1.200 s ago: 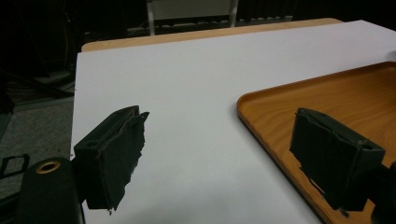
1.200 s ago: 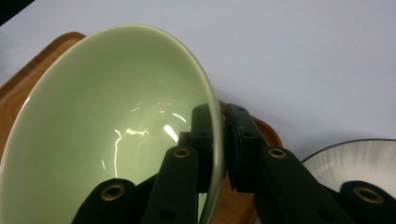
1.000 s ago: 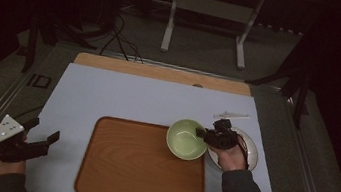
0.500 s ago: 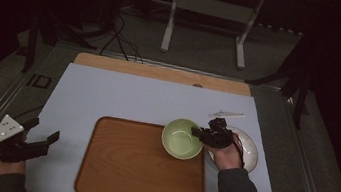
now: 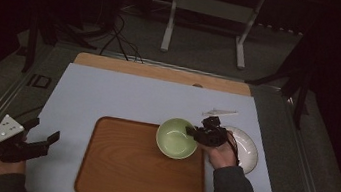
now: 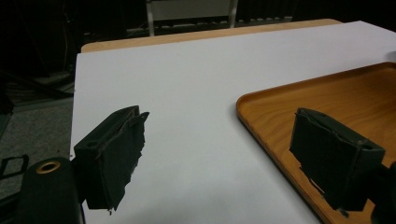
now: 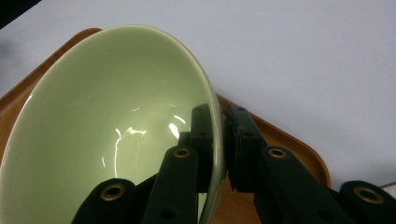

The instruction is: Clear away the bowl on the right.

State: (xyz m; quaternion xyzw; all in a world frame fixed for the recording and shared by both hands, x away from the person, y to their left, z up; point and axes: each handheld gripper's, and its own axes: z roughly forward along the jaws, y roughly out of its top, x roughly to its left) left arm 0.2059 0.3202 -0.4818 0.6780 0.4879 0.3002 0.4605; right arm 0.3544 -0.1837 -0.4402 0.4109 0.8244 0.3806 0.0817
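A pale green bowl [image 5: 176, 137] hangs over the right rear corner of the wooden tray [image 5: 122, 170]. My right gripper [image 5: 194, 130] is shut on the bowl's right rim. In the right gripper view one jaw lies inside the green bowl [image 7: 107, 126] and the other outside, pinching the wall at my right gripper [image 7: 218, 140]. My left gripper [image 5: 45, 131] rests at the table's front left corner, open and holding nothing. In the left gripper view my left gripper [image 6: 219, 154] has its jaws wide apart over the white table, with the tray [image 6: 327, 98] edge at the right.
A white plate [image 5: 246, 149] lies to the right of the tray, partly under the right hand. A small white utensil [image 5: 219, 112] lies on the white tabletop [image 5: 123, 94] behind the plate. A metal frame stand [image 5: 208, 10] is on the floor beyond the table.
The right gripper has carried the green bowl leftward off the white plate and over the tray's corner. The left gripper has stayed where it was.
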